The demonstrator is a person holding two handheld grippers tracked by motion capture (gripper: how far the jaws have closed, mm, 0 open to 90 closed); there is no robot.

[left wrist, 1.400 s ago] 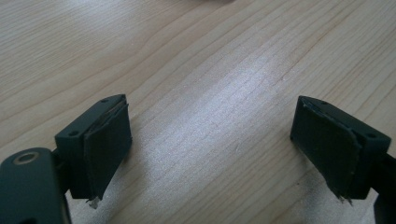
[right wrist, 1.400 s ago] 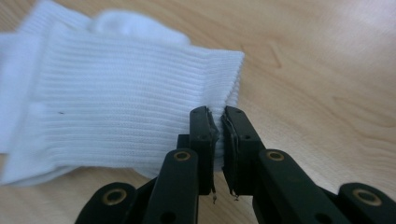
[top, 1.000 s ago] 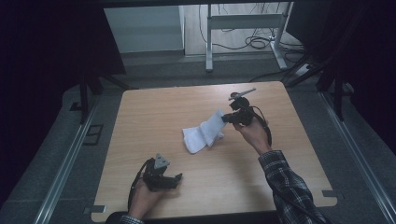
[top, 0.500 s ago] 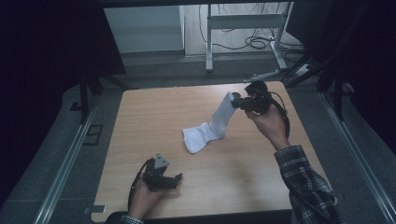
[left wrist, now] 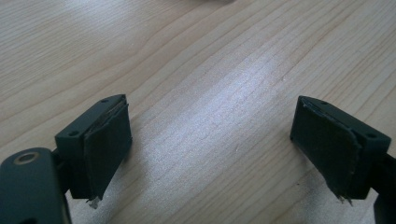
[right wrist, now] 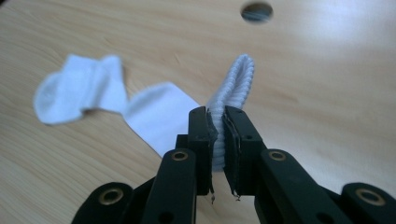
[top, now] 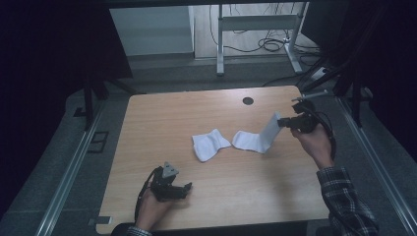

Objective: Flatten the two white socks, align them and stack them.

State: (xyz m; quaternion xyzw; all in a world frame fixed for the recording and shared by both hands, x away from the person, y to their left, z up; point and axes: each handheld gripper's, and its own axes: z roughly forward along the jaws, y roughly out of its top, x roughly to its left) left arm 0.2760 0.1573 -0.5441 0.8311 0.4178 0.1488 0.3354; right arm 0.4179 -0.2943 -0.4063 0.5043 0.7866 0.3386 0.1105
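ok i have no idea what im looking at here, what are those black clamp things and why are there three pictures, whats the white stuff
These are not robot arms. A person sits at a wooden table and holds a hand-operated two-jaw clamp in each hand. The high view looks down on the table from above the person. The other two pictures come from small cameras riding on each clamp, looking along its black jaws.

The white things are two socks. One sock lies crumpled near the middle of the table. The right gripper is shut on the cuff of the other sock; its cuff end is lifted while its toe end rests on the wood. The right gripper view shows the ribbed cuff pinched between the pads.

The left gripper rests near the front edge, its jaws wide open with bare wood between them.
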